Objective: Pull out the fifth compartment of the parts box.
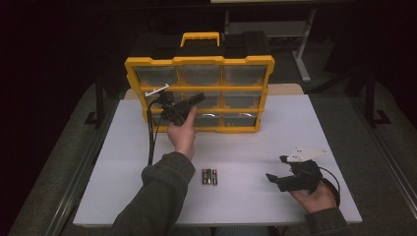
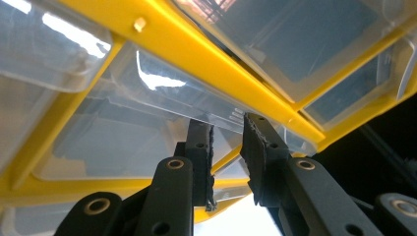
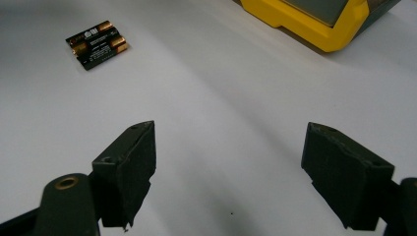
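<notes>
We hold the left gripper (image 2: 227,147) at the yellow organizer (image 1: 199,93) near the table's far edge, jaws narrowed about a clear drawer's lip (image 2: 216,120); the right gripper (image 3: 228,172) rests wide open by the near-right corner.

no legible text, batteries' (image 3: 98,43) print blurred

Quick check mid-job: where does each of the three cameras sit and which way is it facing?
High view: above the person's side, looking forward and down on the white table; both forearms show, with the left gripper and right gripper.
Left gripper view: rides the left gripper, aimed close at the yellow organiser with clear plastic drawers; its jaws straddle a drawer's lip.
Right gripper view: rides the open right gripper, facing low across the table.
Shared: the black-and-gold battery pack shows in the high and right gripper views.
</notes>
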Tool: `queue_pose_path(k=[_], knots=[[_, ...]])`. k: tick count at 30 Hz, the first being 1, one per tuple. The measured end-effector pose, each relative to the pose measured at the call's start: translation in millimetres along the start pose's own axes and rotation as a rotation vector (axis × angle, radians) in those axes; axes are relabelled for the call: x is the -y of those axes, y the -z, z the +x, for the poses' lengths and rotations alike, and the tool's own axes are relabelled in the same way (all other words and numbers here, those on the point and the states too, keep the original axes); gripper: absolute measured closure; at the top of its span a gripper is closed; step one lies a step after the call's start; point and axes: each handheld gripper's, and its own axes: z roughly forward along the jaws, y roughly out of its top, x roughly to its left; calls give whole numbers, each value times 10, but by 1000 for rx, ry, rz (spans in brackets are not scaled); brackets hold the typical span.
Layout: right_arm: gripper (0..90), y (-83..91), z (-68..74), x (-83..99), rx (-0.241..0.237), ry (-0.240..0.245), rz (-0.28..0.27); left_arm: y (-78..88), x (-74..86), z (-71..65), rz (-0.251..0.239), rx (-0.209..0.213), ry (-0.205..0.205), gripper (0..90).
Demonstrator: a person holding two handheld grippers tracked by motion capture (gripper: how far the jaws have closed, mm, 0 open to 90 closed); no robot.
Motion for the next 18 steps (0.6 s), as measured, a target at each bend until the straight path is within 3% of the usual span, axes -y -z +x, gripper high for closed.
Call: queue_pose_path(k=[8,13,18], knots=[[206,4,0,8,0,2,1,1,2,14,-5,11,34,745],[209,3,4,13,2,-8,6,13,23,6,1,12,21,774],[211,9,12,20,3,-5,8,40,39,33,-11,30,42,802]])
